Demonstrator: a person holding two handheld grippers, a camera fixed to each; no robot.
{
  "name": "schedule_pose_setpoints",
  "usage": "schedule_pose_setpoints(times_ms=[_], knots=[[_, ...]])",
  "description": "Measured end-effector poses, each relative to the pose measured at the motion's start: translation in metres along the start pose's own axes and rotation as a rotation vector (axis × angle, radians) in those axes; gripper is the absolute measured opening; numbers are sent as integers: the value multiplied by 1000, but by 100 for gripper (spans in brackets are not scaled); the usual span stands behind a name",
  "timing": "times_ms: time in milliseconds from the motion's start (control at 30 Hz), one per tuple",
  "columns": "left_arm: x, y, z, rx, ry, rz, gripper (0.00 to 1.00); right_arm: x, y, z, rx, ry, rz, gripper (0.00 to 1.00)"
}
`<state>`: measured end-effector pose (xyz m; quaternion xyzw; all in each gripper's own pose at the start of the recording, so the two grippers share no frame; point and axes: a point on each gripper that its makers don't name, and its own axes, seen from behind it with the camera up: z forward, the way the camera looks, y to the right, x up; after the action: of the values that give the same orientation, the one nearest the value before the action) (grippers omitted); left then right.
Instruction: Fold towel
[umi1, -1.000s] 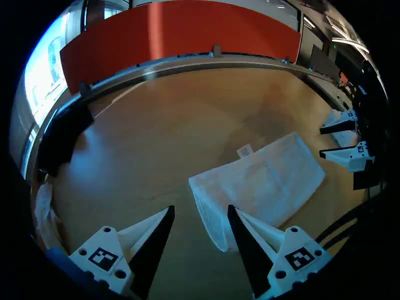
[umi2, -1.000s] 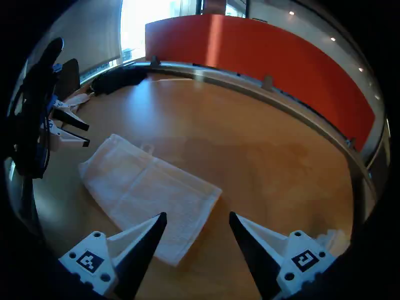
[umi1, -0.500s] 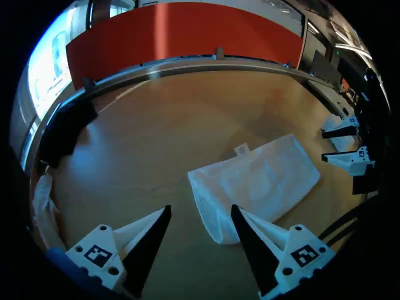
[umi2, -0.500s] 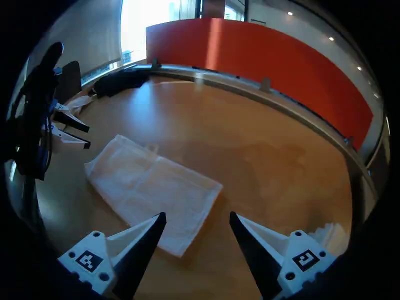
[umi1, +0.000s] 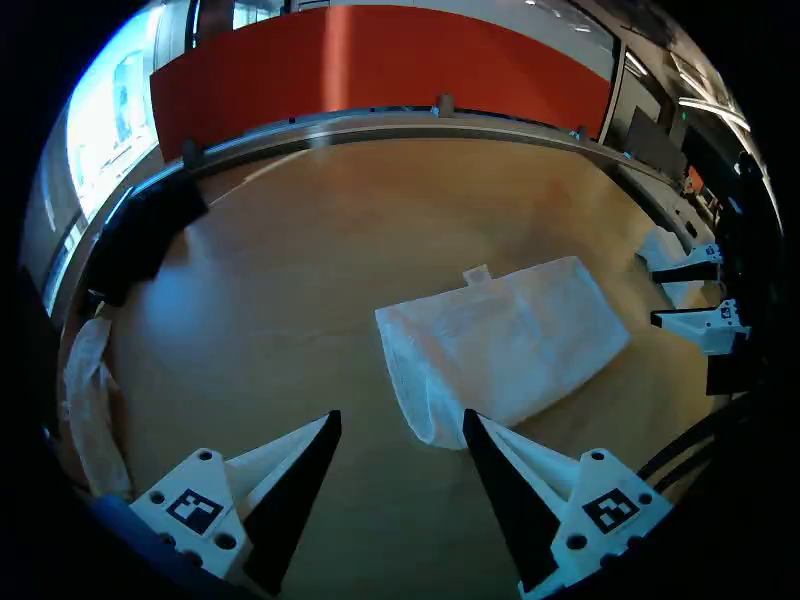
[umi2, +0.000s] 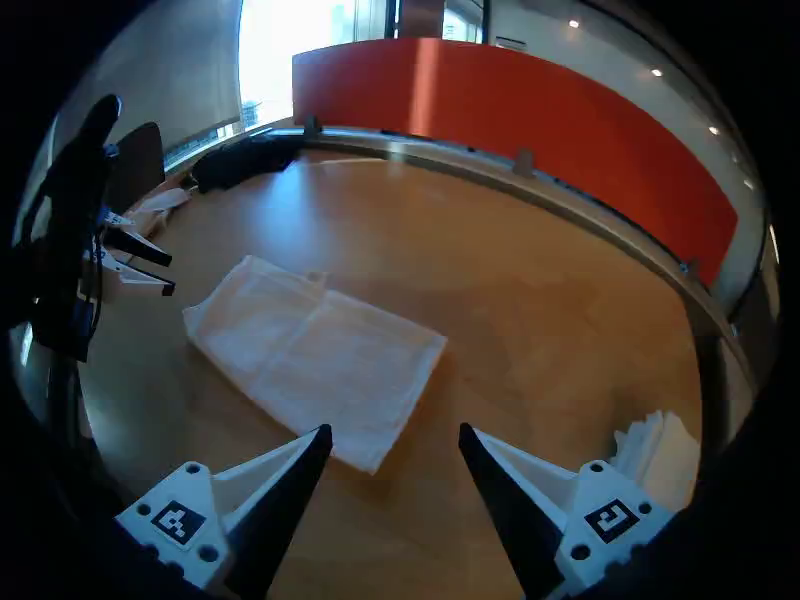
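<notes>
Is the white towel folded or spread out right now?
Folded, at least once: the towel lies on the table as a compact rectangle with a rounded, doubled edge nearest the left tool. Layer count: cannot tell.
</notes>
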<state>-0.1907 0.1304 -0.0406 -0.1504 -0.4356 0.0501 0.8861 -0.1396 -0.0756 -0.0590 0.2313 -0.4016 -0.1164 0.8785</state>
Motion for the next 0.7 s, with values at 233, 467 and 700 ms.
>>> schedule_pose_setpoints(times_ms=[233, 467, 700], knots=[[-6, -2, -5, 10, 4, -10, 90, -2, -2, -2, 2, 2, 1, 98], [-12, -8, -18, 35, 14, -36, 90, -2, -5, 0, 17, 1, -18, 98], [-27, -18, -33, 72, 20, -80, 90, -4, -10, 4, 41, -6, -46, 98]])
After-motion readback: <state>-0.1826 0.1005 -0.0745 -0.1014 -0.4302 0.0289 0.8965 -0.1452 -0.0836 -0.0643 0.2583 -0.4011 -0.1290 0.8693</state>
